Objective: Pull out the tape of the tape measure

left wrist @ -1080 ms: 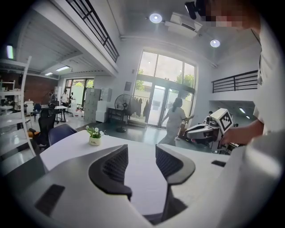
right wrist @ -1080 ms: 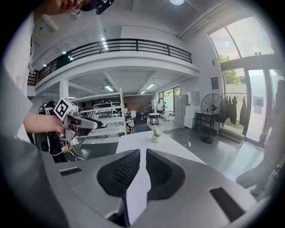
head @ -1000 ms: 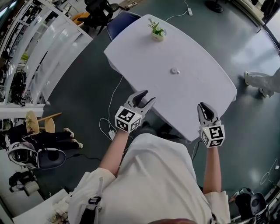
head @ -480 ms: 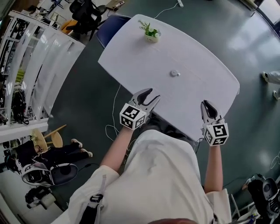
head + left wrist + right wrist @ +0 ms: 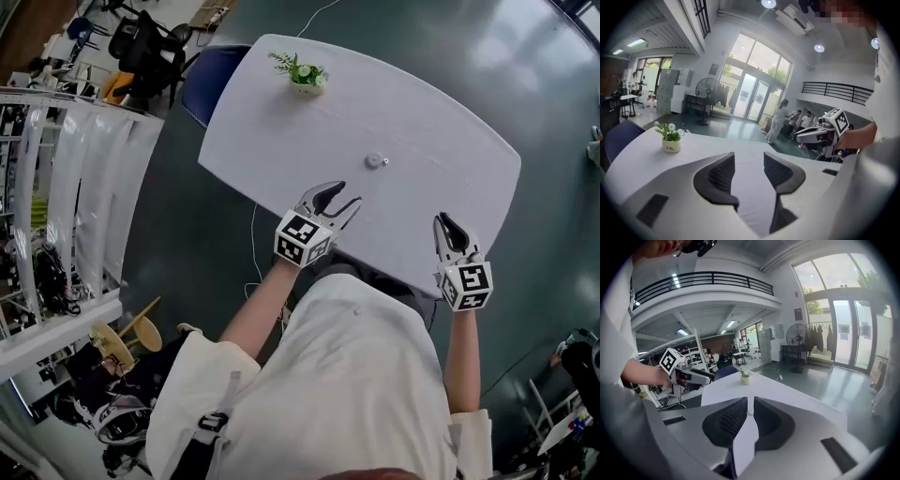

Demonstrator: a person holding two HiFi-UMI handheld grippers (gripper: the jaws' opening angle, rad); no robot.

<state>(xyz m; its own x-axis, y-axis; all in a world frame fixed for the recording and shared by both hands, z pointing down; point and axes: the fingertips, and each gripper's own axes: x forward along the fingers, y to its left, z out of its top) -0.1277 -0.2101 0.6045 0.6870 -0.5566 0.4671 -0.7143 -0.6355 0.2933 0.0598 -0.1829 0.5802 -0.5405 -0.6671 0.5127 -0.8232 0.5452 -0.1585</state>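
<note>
Both grippers are hovering short of the tape measure [image 5: 375, 160]. Your left gripper [image 5: 343, 194], gaping empty, is sitting nearer, below-left; your right gripper [image 5: 444, 218], pinched closed on nothing, is waiting below-right.

The tape measure [image 5: 375, 160] lies near the middle of the tabletop [image 5: 441, 131]. From it, the potted plant [image 5: 300, 73] stands at 11 o'clock, close to the far edge. A chair [image 5: 208, 80] sits at the plant's 9 o'clock, beside the tabletop. Over the near edge, the left claw [image 5: 349, 193] is at 7 o'clock from the tape measure and the right claw [image 5: 444, 219] at 4 o'clock.
</note>
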